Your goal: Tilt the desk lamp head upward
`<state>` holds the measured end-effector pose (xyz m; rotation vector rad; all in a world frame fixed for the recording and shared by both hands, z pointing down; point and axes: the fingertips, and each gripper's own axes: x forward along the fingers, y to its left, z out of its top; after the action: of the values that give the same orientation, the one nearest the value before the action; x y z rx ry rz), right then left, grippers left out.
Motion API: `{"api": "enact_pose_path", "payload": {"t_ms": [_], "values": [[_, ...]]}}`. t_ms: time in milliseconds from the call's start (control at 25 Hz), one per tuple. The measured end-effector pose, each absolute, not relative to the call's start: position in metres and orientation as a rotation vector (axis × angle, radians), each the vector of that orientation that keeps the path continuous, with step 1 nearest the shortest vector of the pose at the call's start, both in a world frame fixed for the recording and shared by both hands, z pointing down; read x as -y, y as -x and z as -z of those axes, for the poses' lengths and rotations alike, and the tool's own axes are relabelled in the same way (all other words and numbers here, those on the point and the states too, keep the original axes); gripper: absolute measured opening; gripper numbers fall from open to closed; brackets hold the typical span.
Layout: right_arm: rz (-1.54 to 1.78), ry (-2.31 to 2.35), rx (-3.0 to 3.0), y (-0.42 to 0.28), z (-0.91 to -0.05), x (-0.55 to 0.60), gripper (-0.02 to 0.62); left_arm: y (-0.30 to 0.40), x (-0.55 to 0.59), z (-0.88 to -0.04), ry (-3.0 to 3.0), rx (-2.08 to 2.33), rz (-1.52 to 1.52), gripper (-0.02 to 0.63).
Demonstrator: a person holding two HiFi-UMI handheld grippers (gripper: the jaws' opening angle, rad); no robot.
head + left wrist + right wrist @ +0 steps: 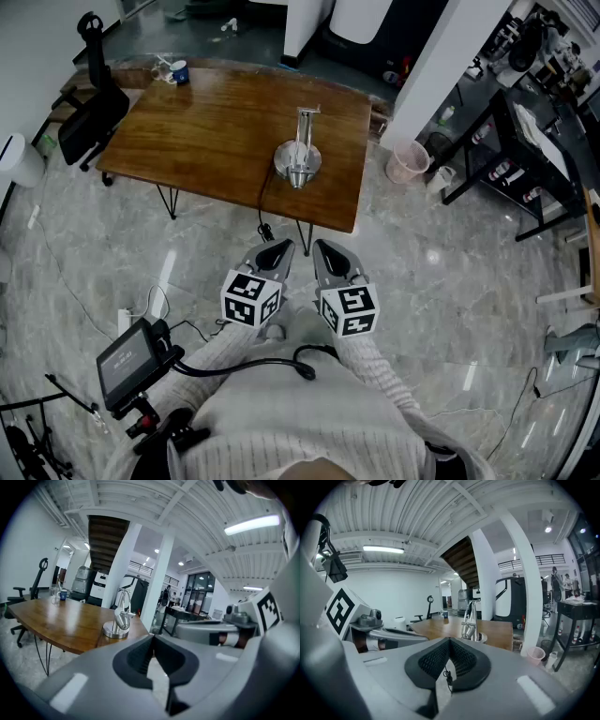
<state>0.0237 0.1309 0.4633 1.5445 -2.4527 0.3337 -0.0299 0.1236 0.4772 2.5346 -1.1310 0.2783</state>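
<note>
A silver desk lamp [298, 159] with a round base and a thin upright stem stands near the front right of the brown wooden table [206, 131]. Its head hangs low over the base. Both grippers are held side by side above the floor, short of the table's front edge and apart from the lamp. My left gripper [280, 247] is shut with nothing in it, and so is my right gripper [322, 247]. The left gripper view has the lamp [119, 619] ahead, beyond the shut left gripper [152, 637]. In the right gripper view the lamp [469, 624] stands past the shut right gripper [450, 640].
The lamp's black cord [262, 204] drops over the table's front edge. A blue mug [179, 71] sits at the far left corner, with a black office chair [89, 114] beside the table. A pink bin [408, 162], a white pillar [441, 66] and black shelving [520, 155] are to the right. A small monitor on a stand [131, 358] is near my left.
</note>
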Motion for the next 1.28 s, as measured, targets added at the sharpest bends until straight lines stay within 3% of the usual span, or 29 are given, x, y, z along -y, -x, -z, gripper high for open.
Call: {"api": "enact_pose_path", "payload": {"t_ms": [200, 400, 680, 840, 1000, 1240, 1280], "values": [[-0.296, -1.556, 2.446, -0.034, -0.461, -0.116, -0.002, 0.045, -0.098, -0.469, -2.572, 1.193, -0.297, 0.008], [-0.209, -1.512, 2.443, -0.054, -0.463, -0.029, -0.002, 0.054, 0.001, -0.471, -2.557, 1.262, -0.289, 0.008], [0.159, -1.081, 2.526, -0.039, -0.449, 0.038, -0.002, 0.052, 0.104, -0.471, -2.668, 1.181, -0.397, 0.008], [0.172, -0.972, 2.555, -0.041, -0.452, 0.067, -0.002, 0.033, 0.143, -0.472, -2.771, 1.036, -0.447, 0.008], [0.251, -1.019, 2.596, -0.047, -0.437, 0.088, -0.002, 0.012, 0.159, -0.478, -2.834, 0.847, -0.474, 0.117], [0.793, -0.773, 2.401, -0.020, -0.433, 0.122, 0.000, 0.009, 0.202, -0.486, -2.836, 0.648, -0.469, 0.165], [0.894, -0.693, 2.327, -0.017, -0.439, 0.117, 0.039, 0.006, 0.199, -0.488, -2.839, 0.629, -0.475, 0.165]]}}
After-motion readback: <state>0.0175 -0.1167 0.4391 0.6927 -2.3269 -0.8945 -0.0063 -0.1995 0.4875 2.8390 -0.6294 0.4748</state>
